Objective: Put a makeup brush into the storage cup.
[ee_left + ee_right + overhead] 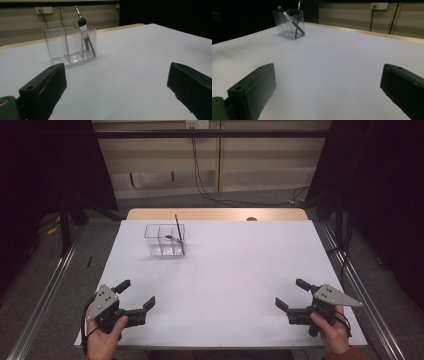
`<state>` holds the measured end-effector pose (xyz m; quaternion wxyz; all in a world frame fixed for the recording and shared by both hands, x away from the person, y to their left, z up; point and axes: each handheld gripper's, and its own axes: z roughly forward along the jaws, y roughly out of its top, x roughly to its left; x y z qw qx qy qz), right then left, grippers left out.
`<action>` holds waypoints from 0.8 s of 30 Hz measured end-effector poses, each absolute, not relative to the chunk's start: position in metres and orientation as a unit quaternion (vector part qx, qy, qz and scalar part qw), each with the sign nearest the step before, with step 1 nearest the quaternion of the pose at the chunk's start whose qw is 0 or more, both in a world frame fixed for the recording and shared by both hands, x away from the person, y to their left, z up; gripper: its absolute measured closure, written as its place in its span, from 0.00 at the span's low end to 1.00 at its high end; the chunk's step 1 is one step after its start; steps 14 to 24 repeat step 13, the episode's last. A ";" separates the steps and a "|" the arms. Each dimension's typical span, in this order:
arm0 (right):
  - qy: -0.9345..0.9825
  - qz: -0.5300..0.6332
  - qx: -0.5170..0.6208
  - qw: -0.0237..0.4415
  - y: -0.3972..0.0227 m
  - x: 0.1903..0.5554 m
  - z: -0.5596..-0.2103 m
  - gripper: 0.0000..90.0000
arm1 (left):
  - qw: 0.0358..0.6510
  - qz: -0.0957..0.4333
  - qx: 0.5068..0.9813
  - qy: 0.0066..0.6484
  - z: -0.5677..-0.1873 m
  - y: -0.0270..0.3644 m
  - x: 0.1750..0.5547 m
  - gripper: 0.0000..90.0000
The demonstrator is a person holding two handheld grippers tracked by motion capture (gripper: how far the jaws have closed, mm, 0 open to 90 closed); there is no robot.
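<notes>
A clear plastic organizer point(164, 240) point(68, 45) point(289, 24) with compartments stands on the white table toward the far left. A makeup brush point(168, 238) point(83, 30) point(291, 22) and a thin dark stick point(179, 234) lean in its right compartment. My left gripper point(136, 293) point(115, 87) rests open at the near left edge, with nothing between its jaws. At the near right my right gripper point(291, 294) point(328, 87) is also open and holds nothing. Both are far from the organizer.
The white table top point(230, 270) lies wide between the grippers and the organizer. A wooden strip point(215, 214) runs along the far edge. Metal rails point(45, 290) flank both sides, and cables point(205, 185) hang at the back wall.
</notes>
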<state>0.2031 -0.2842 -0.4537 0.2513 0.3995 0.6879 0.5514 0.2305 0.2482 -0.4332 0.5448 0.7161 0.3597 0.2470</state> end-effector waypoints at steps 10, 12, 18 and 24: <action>0.689 0.551 0.400 0.248 -0.283 0.204 -0.455 0.00 | 0.539 0.248 0.719 0.361 -0.434 0.249 0.232 0.03; 0.690 0.550 0.399 0.248 -0.283 0.204 -0.455 0.00 | 0.542 0.247 0.717 0.362 -0.433 0.250 0.232 0.03; 0.690 0.550 0.400 0.247 -0.283 0.204 -0.455 0.00 | 0.542 0.250 0.716 0.363 -0.434 0.252 0.232 0.03; 0.690 0.550 0.400 0.247 -0.283 0.204 -0.455 0.00 | 0.542 0.250 0.716 0.363 -0.434 0.252 0.232 0.03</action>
